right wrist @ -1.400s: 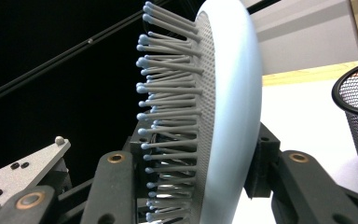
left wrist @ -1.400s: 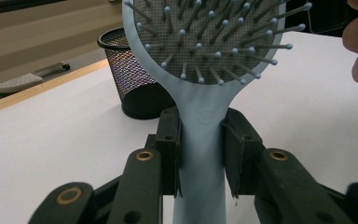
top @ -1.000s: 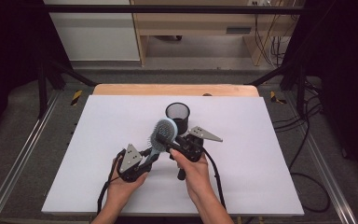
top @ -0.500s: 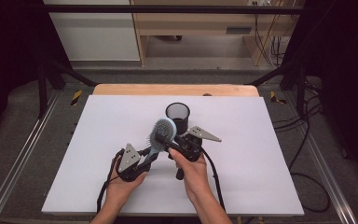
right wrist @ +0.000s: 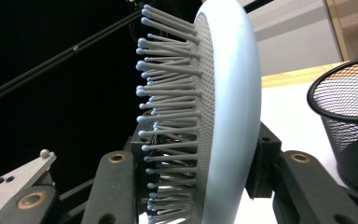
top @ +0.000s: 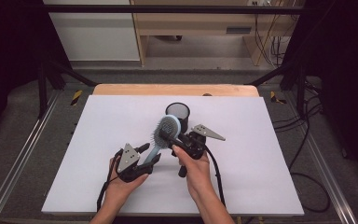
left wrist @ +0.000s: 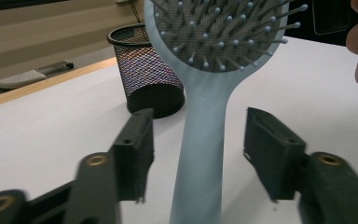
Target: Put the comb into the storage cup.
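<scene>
High view: light blue hairbrush (top: 164, 133) held off the white table (top: 98, 121), head up by the right gripper (top: 168, 138), handle running down toward the left gripper (top: 150, 155); black mesh cup (top: 177, 112) just beyond the brush head, standing upright. Grey three-cornered plates on top of both grippers, cables trailing back past the hands. No writing legible here. Left gripper view: jaws just been opening, now parted at medium width with the brush handle (left wrist: 200, 154) between them, clear gaps either side, pads not pressing. Faint round embossed mark on the handle neck, too soft to read. Bristle face turned toward this camera, mesh cup (left wrist: 149, 70) beyond the left jaw, fingers of the other hand at the upper right edge. Right gripper view: jaws clamped on the brush head (right wrist: 223, 112), one pad against the smooth back, the other on the bristle side, bristles pointing left; mesh cup (right wrist: 349, 126) just right of the jaws. No brand or label readable.
</scene>
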